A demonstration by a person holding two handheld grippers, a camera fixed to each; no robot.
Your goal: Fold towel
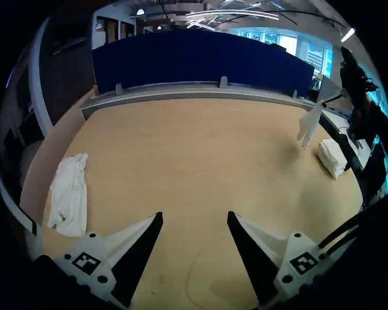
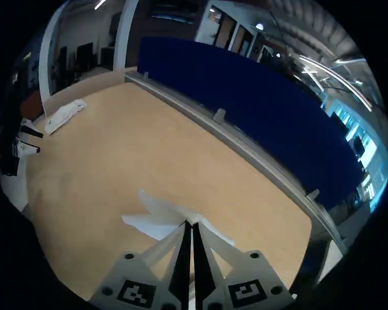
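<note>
Left gripper view sits low at the near edge of the light wooden tabletop [image 1: 194,155], looking straight across at the dark blue fabric partition [image 1: 194,62] on the far side. Right gripper view hangs over the table's right end, angled diagonally leftward. Both catch the tabletop, the partition and the crumpled white cloth [image 1: 70,196] at the left end.

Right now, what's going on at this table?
A person works at a wooden table with a tool in each hand. The right tool is shut on a white towel, held up above the table. The left tool is open and holds nothing. A crumpled towel lies toward one end, a folded stack toward the other.
</note>
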